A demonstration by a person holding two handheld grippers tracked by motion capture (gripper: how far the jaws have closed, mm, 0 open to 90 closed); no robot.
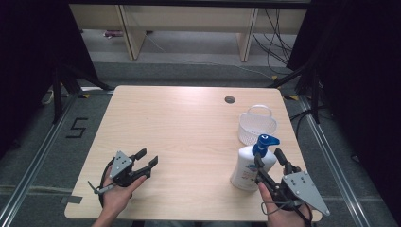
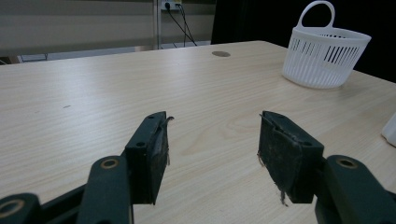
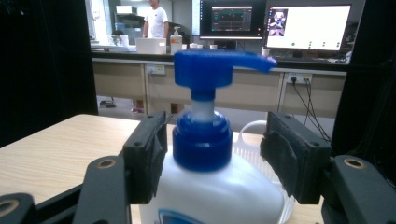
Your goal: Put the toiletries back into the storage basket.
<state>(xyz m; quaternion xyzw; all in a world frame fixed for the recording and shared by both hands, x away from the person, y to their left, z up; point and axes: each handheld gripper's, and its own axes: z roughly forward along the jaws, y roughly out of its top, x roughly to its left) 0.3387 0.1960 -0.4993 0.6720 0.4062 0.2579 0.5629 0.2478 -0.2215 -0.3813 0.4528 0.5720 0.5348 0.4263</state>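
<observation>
Resting near the table's [image 1: 189,127] near-left corner, the left gripper [image 1: 147,158] is held released, its jaws spread over bare wood with nothing between them. At the near right, the right gripper [image 1: 269,158] is also spread, its jaws set either side of the blue collar of a white pump bottle [image 1: 248,165]; in the right gripper view a gap shows on the right side, and on the left I cannot tell whether the pad touches. The bottle's [image 3: 210,191] label is cut off at the bottom of that view and too blurred to read in the high view. Its base is partly hidden by the gripper and hand [image 1: 279,215]. Just beyond the bottle stands a white slotted basket [image 1: 257,125] with a loop handle, close to the right edge; its inside cannot be made out. Open wood stretches across the middle and far left. A small round hole [image 1: 230,100] sits near the far edge.
</observation>
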